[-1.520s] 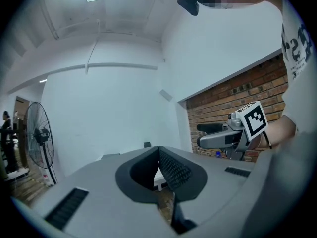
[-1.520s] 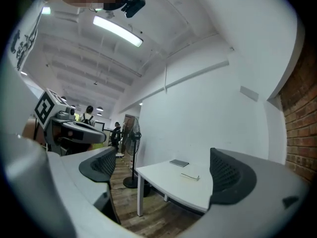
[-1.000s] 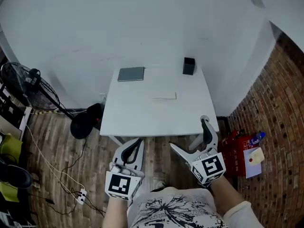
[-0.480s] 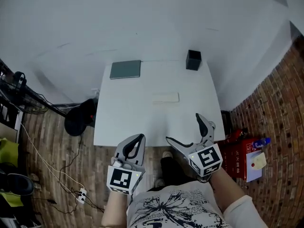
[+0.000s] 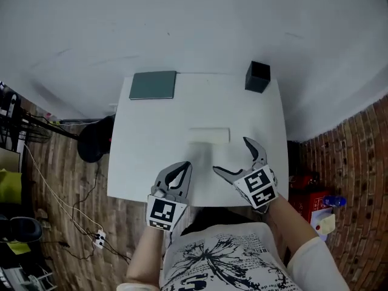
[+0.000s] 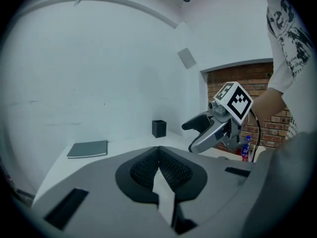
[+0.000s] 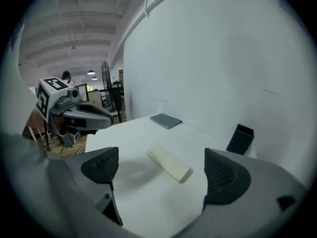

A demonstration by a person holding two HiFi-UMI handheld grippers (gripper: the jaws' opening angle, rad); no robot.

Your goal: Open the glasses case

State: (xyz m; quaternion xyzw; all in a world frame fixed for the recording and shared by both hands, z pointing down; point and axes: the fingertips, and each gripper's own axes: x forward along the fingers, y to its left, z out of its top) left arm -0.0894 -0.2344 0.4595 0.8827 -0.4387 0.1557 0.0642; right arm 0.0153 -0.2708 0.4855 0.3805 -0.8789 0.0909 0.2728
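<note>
A small white table stands against a pale wall, with plank flooring showing past its near edge. Over that edge the right gripper holds its jaws spread wide with nothing between the pads. Seen along them, the cream glasses case lies flat and closed on the tabletop just beyond, framed by the gap but untouched. The left gripper hovers beside it, its jaws pressed together and empty, well short of the case. Farther out, a grey notebook lies at the far left corner and a black holder stands at the far right corner, both well apart from the case.

The likely trouble is sliding. The case is low, smooth and loose on a slick top, so prying at the lid with one gripper alone would probably push or flip the whole case instead of opening it. The seam cannot be made out from here, so a bite might clamp lid and base together. The case also lies askew to the right jaws, and closing on it could twist it away
</note>
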